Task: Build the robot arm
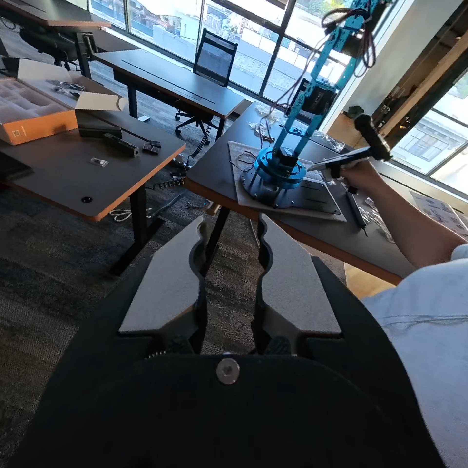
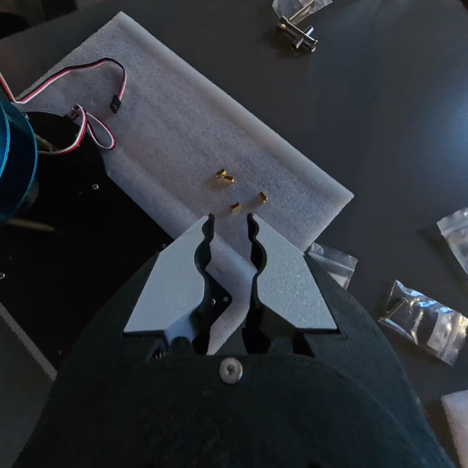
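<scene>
My left gripper (image 1: 231,220) is open and empty, held in the air over the carpet, short of the dark table (image 1: 217,167) that carries a blue robot arm kit (image 1: 281,164). My right gripper (image 2: 230,215) is open and empty, just above a white foam sheet (image 2: 177,126). Several small brass standoffs (image 2: 235,206) lie on the foam right in front of its fingertips (image 2: 210,217). The right gripper also shows in the left wrist view (image 1: 314,167), beside the kit's blue round base, held by a hand (image 1: 359,177).
A servo cable with a black plug (image 2: 114,106) lies on the foam. A metal tool (image 2: 298,35) and clear plastic bags (image 2: 420,321) lie on the table. The kit's black base plate (image 2: 63,240) is at left. An orange box (image 1: 38,126) sits on a neighbouring desk, with a chair (image 1: 215,60) behind. Some 55 cm of space lies between my two pairs of fingers.
</scene>
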